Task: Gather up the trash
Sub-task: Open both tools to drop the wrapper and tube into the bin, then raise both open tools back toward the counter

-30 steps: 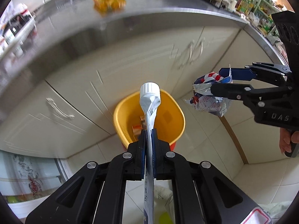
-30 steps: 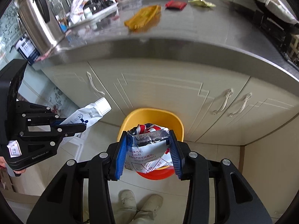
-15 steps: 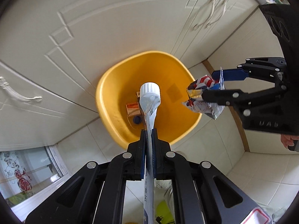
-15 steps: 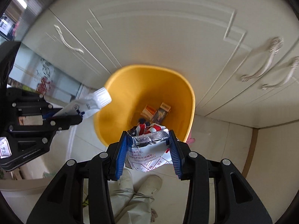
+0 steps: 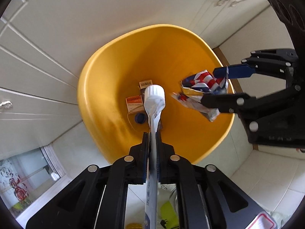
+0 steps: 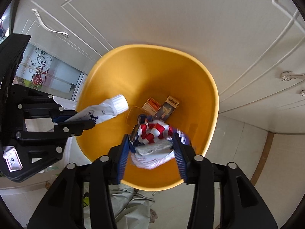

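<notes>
Both grippers hang over the mouth of a yellow bin [image 5: 106, 99] that stands on the tiled floor against white cabinet doors [image 6: 171, 13].

The left gripper [image 5: 152, 139] points straight down into the bin. A flattened white tube [image 5: 153, 103] with a ribbed white cap runs up between its fingers, the cap end reaching out past the fingertips above the bin's bottom and the tail end trailing back between the finger arms. The fingers are narrow and their jaws are opening; slim gaps show on both sides of the tube, so the pads look just clear of it.

The right gripper [image 6: 150, 148] points steeply down at the near side of the bin. A crumpled wrapper [image 6: 152, 133], red and white striped with blue and a silvery inside, sits between its blue fingers [image 6: 122, 158]. These jaws are also opening and stand moderately wide; the wrapper still spans the space from one pad to the other, its striped end sticking out beyond the fingertips over the bin. In the left wrist view the same wrapper [image 5: 202, 89] shows beside the tube, the two apart.

At the bottom of the bin lie two small cartons [image 6: 164, 108], a blue bottle cap [image 5: 139, 118] and a thin loop of band.
</notes>
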The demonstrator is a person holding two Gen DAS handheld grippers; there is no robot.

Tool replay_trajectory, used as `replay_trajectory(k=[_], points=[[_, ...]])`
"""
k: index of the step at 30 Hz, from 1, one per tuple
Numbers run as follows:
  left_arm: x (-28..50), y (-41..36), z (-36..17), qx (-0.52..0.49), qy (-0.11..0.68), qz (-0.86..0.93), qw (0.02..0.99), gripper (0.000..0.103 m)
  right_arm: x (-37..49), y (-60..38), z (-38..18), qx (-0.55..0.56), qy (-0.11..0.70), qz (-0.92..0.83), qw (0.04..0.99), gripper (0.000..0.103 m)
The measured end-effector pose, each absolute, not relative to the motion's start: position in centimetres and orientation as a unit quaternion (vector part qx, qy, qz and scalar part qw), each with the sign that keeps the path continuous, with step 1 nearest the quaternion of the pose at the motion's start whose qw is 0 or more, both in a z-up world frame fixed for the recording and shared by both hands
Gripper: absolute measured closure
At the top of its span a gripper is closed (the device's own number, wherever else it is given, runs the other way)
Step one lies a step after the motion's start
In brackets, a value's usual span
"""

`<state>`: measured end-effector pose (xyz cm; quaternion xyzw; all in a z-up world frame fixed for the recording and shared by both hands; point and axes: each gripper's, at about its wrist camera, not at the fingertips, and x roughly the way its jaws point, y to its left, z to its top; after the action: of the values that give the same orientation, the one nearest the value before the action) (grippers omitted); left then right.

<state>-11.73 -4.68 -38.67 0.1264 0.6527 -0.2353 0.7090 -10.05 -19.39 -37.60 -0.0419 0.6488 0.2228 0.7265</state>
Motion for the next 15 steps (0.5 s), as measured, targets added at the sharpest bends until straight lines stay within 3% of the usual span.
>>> replay_trajectory(k=[1, 2, 3, 15], points=[[-11.6, -4.6, -38.6, 0.125, 0.652, -0.232, 0.711, 0.072, -10.0, -19.5, -37.6, -0.042, 0.646, 0.219, 0.73, 0.045], [-11.6, -4.5, -38.4, 0.126, 0.649, -0.225, 0.716, 0.051, -9.9, -19.7, -37.5, -0.038, 0.644, 0.217, 0.733, 0.044], [-11.6, -4.6, -38.3, 0.125, 0.646, -0.222, 0.72, 0.045, -9.8, -20.0, -37.3, -0.032, 0.643, 0.214, 0.734, 0.044], [-13.1, -4.3, -34.6, 0.117, 0.633, -0.224, 0.732, 0.046, -10.8, -22.5, -32.9, -0.011, 0.619, 0.199, 0.76, 0.044]])
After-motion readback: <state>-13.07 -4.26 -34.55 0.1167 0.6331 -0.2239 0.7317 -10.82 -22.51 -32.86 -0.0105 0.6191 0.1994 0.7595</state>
